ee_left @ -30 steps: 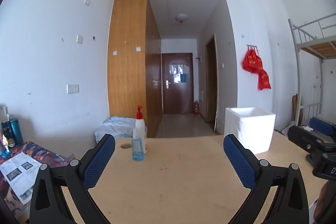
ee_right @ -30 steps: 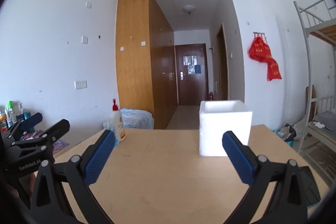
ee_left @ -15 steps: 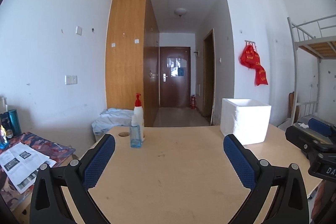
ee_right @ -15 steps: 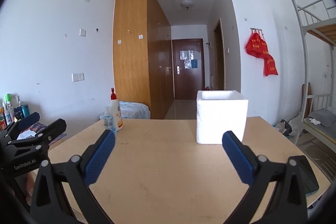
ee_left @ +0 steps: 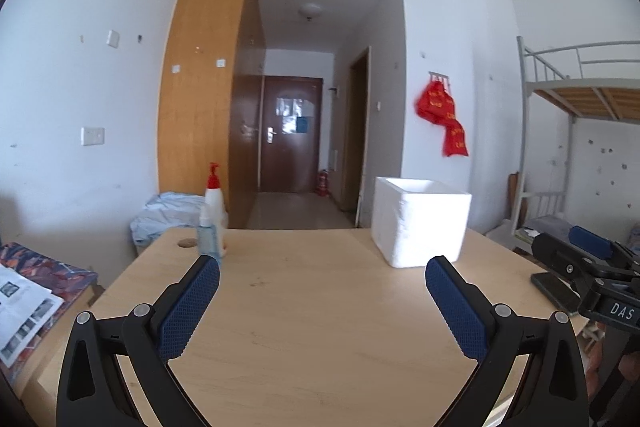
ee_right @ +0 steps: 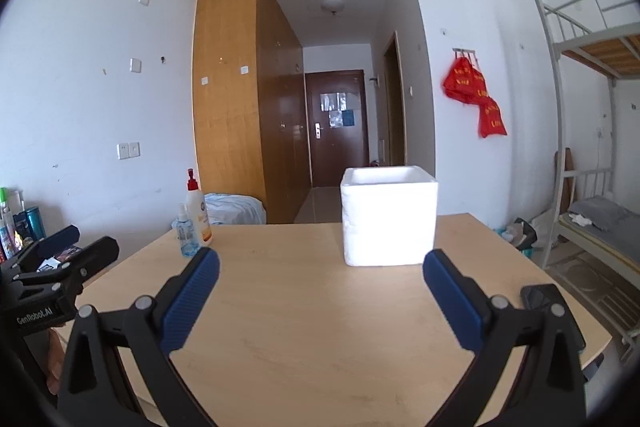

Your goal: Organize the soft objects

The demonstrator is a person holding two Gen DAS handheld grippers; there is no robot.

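Note:
A white foam box (ee_left: 420,221) stands open-topped at the far right of the wooden table (ee_left: 320,307); it also shows in the right wrist view (ee_right: 388,221). My left gripper (ee_left: 322,281) is open and empty above the table's near part. My right gripper (ee_right: 320,273) is open and empty, facing the box. Each gripper shows at the edge of the other's view, the right one (ee_left: 592,259) and the left one (ee_right: 60,267). No soft object lies on the table in either view.
A white pump bottle with a red top (ee_left: 214,203) and a small clear sanitizer bottle (ee_left: 206,235) stand at the table's far left corner. A black phone (ee_right: 540,297) lies at the right edge. A bunk bed (ee_right: 592,219) stands to the right. Papers (ee_left: 24,311) lie on a low surface left.
Both grippers have risen and tilted so the table and box sit lower and farther in view. Jaws stayed open. Nothing on the table moved.

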